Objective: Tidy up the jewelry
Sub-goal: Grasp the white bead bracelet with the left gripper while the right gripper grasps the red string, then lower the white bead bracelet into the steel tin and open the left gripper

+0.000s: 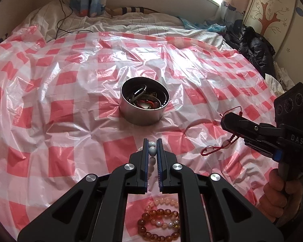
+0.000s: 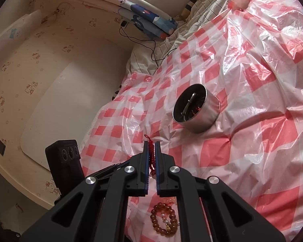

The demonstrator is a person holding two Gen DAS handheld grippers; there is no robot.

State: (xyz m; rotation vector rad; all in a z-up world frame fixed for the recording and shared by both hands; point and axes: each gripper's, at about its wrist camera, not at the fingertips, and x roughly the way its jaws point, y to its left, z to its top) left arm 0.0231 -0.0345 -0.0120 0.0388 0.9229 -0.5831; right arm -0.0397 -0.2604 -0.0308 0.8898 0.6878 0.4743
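Observation:
A round metal tin holding several pieces of jewelry sits on the red-and-white checked plastic sheet; it also shows in the right wrist view. My left gripper is shut on a white bead bracelet, held above the sheet in front of the tin. My right gripper is shut on a red cord bracelet; in the left wrist view the right gripper is to the right of the tin with the cord dangling. Amber bead bracelets lie below the grippers, also in the right wrist view.
The sheet covers a bed with rumpled white bedding at the far end. A black cable runs over the bedding. Dark clothing is piled at the right edge. A wall borders the bed's left side.

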